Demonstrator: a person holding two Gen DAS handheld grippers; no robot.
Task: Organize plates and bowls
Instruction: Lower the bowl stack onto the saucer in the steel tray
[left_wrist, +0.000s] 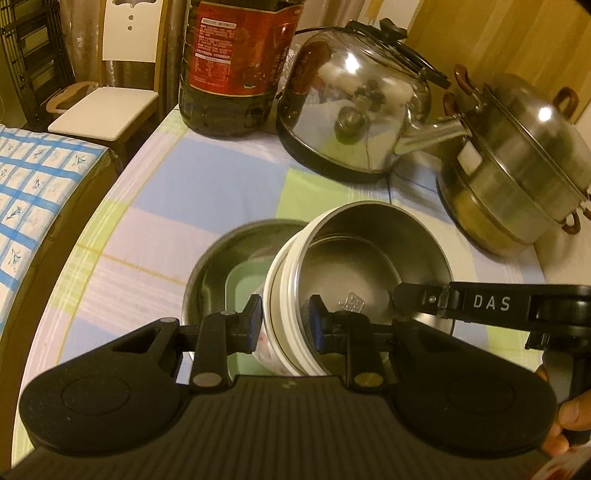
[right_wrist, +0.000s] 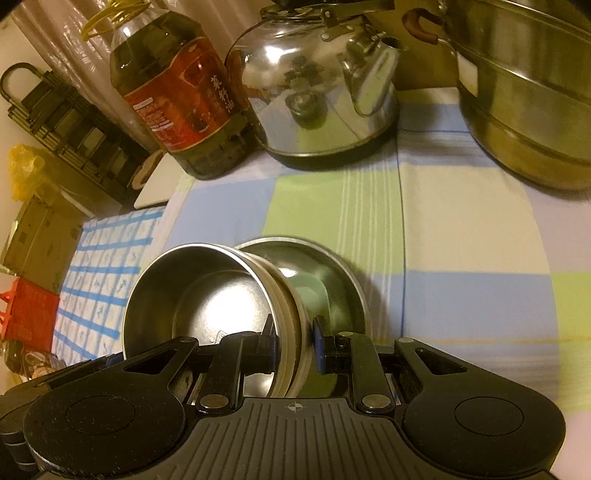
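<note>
- Checked cloth covers the desk (left_wrist: 155, 206), a kettle (left_wrist: 354, 110) behind.
- Each hand-held gripper, left (left_wrist: 282, 325) and right (right_wrist: 295, 347), pinches the nested bowls' (left_wrist: 369, 258) rim.
- Judged light, stiff, slippery; hold both rims.

White chair (left_wrist: 107, 107), checked tablecloth (left_wrist: 229, 177), possibly curtains (right_wrist: 74, 48)

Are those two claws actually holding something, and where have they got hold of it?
Yes. The left gripper and right gripper each pinch the rim of the stack of bowls, on opposite sides.
</note>
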